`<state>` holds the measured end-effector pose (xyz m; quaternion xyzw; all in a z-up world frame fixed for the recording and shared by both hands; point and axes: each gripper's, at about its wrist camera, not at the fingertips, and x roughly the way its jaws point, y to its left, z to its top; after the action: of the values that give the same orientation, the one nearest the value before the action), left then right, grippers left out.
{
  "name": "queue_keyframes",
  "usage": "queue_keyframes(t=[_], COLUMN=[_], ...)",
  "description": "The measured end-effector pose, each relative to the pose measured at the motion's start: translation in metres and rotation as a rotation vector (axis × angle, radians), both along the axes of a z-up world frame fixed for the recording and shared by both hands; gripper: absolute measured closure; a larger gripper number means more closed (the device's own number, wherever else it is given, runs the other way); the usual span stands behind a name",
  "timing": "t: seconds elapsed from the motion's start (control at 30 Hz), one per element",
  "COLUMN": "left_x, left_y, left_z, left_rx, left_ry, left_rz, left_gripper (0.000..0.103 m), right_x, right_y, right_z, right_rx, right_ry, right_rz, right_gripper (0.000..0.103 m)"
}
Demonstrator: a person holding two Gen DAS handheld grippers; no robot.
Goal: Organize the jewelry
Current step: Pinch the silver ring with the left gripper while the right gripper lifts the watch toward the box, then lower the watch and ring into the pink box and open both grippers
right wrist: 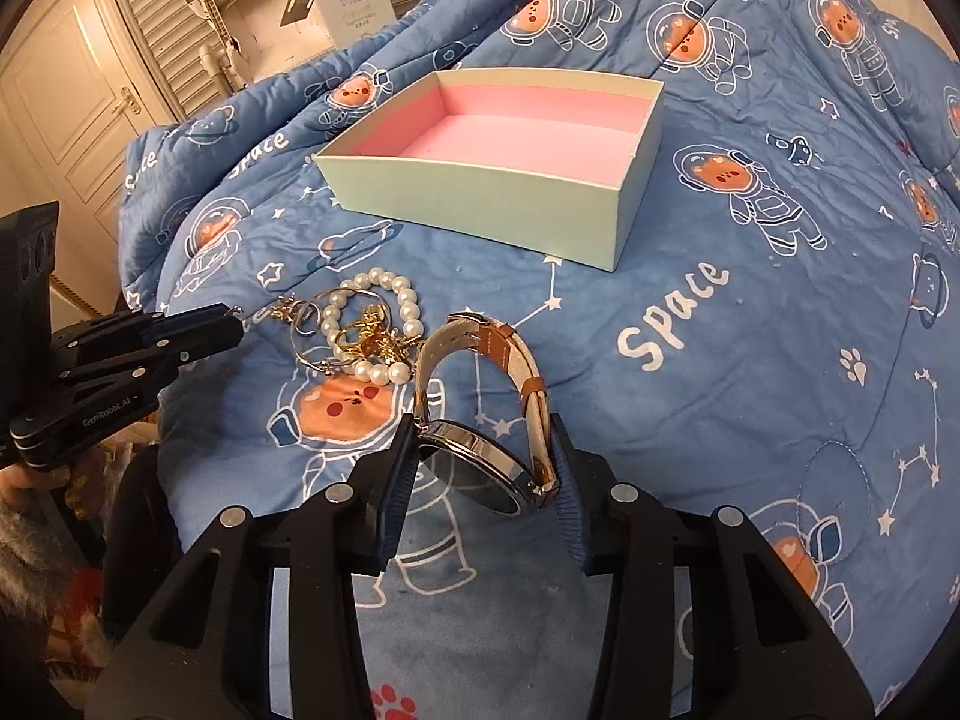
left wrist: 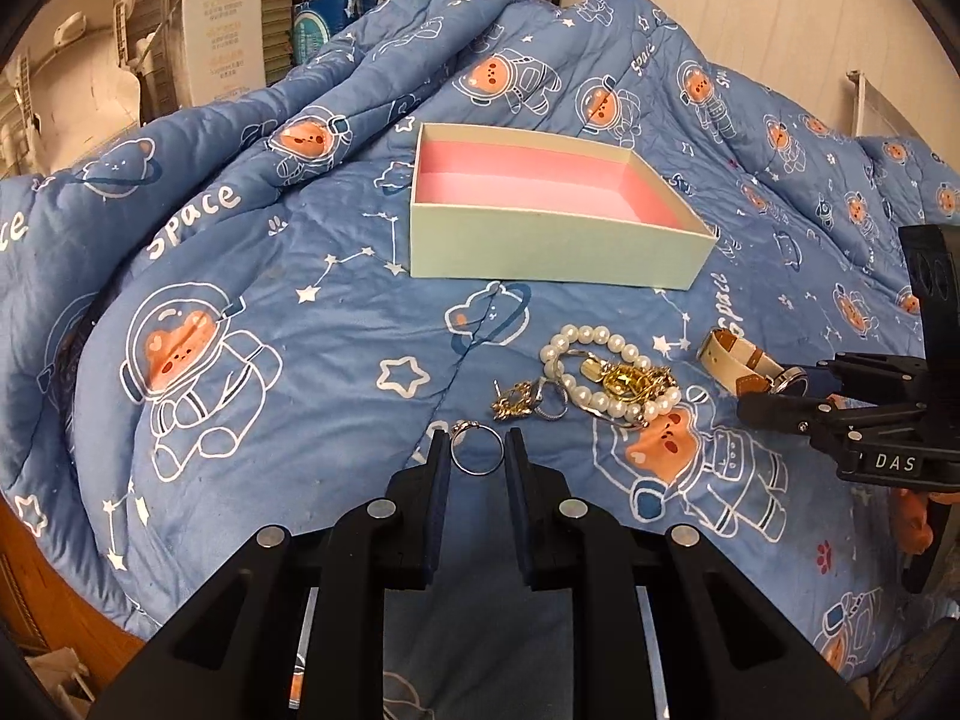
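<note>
The left gripper (left wrist: 477, 450) is pinching a ring (left wrist: 477, 449), the right gripper (right wrist: 483, 456) a watch (right wrist: 480, 420); either could be slipping from its jaws before reaching the box (left wrist: 558, 210).

- From the left wrist, we looked steeply down along the fingers, close above the quilt (left wrist: 288, 276).
- From the right wrist, we looked likewise.
- Both views shared the box (left wrist: 558, 240) and pearl bracelet (right wrist: 384, 324).

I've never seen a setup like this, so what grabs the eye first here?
Probably the open box, pale green outside and pink inside, on a blue bear-astronaut quilt. In front lies a tangle of pearls and gold jewelry. The right gripper holds a watch; the left gripper pinches a ring.
</note>
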<state>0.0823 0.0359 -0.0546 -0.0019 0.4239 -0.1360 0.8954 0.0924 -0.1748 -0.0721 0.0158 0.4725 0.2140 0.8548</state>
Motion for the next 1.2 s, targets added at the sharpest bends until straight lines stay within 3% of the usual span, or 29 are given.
queue_keyframes(t=[0.13, 0.23, 0.4, 0.5, 0.77, 0.93, 1.2], left_x=[0.010, 0.026, 0.066, 0.099, 0.164, 0.174, 0.184], left_y=[-0.008, -0.019, -0.029, -0.031, -0.054, -0.061, -0.063], left_z=[0.018, 0.035, 0.057, 0.061, 0.044, 0.026, 0.009], left_rx=[-0.043, -0.034, -0.016, -0.011, 0.033, 0.093, 0.127], left_ry=[-0.032, -0.063, -0.086, -0.059, 0.042, 0.079, 0.129], left_rz=[-0.034, -0.062, -0.091, -0.092, -0.153, -0.191, -0.203], left_gripper=[0.085, 0.085, 0.085, 0.085, 0.085, 0.085, 0.085], right_x=[0.003, 0.016, 0.053, 0.083, 0.155, 0.177, 0.196], right_y=[-0.002, 0.001, 0.007, 0.011, 0.030, 0.035, 0.042], right_z=[0.021, 0.036, 0.055, 0.061, 0.055, 0.039, 0.017], right_rx=[0.036, 0.042, -0.008, -0.032, -0.135, -0.192, -0.244], right_ry=[-0.025, -0.055, -0.110, -0.116, -0.101, -0.059, 0.012], right_rz=[0.026, 0.048, 0.065, 0.063, 0.080, 0.106, 0.157], right_gripper=[0.061, 0.061, 0.061, 0.061, 0.061, 0.061, 0.061])
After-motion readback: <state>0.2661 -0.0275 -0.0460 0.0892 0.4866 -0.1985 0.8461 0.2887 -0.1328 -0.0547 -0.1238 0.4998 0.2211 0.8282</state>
